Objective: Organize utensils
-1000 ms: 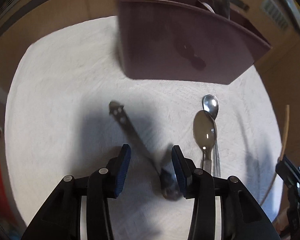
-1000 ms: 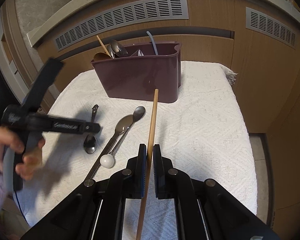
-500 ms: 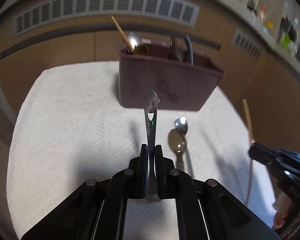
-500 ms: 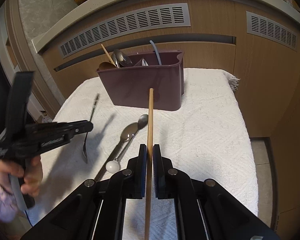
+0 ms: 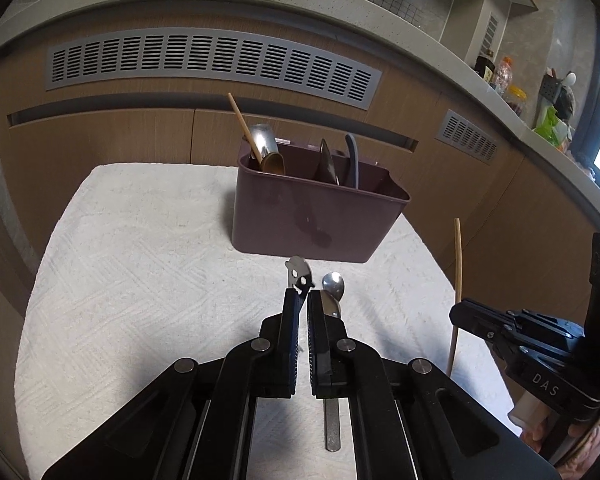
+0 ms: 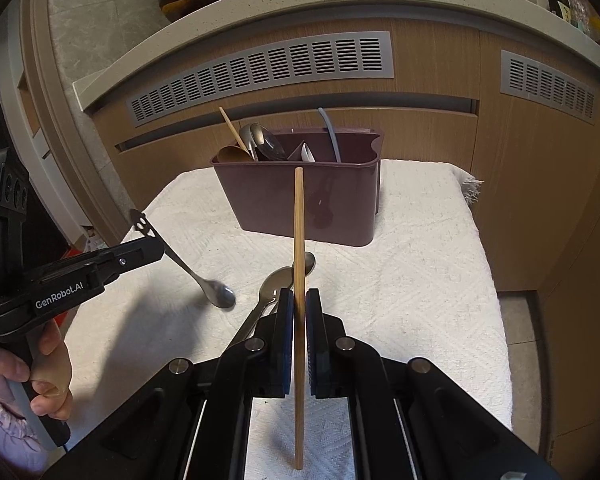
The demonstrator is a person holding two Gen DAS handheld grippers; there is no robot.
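My left gripper [image 5: 303,298] is shut on a small metal spoon with a smiley-face handle end [image 5: 299,273], lifted above the cloth. In the right wrist view the gripper [image 6: 156,246] holds the spoon [image 6: 204,280] with its bowl hanging down. My right gripper [image 6: 299,300] is shut on a wooden chopstick [image 6: 299,240], held upright; it also shows in the left wrist view [image 5: 457,280]. The maroon utensil caddy [image 5: 312,208] stands at the back of the cloth and holds spoons, a chopstick and a grey handle. Two metal spoons [image 6: 278,280] lie on the cloth before it.
A white textured cloth [image 6: 420,280] covers the small table. Wooden cabinet fronts with grey vents [image 6: 260,76] rise close behind the caddy [image 6: 300,200]. The table's right edge [image 6: 496,300] drops to the floor.
My left gripper closed on the smiley spoon and lifted it off the cloth, tilting up to face the caddy. The right gripper has kept hold of the chopstick, raising slightly.
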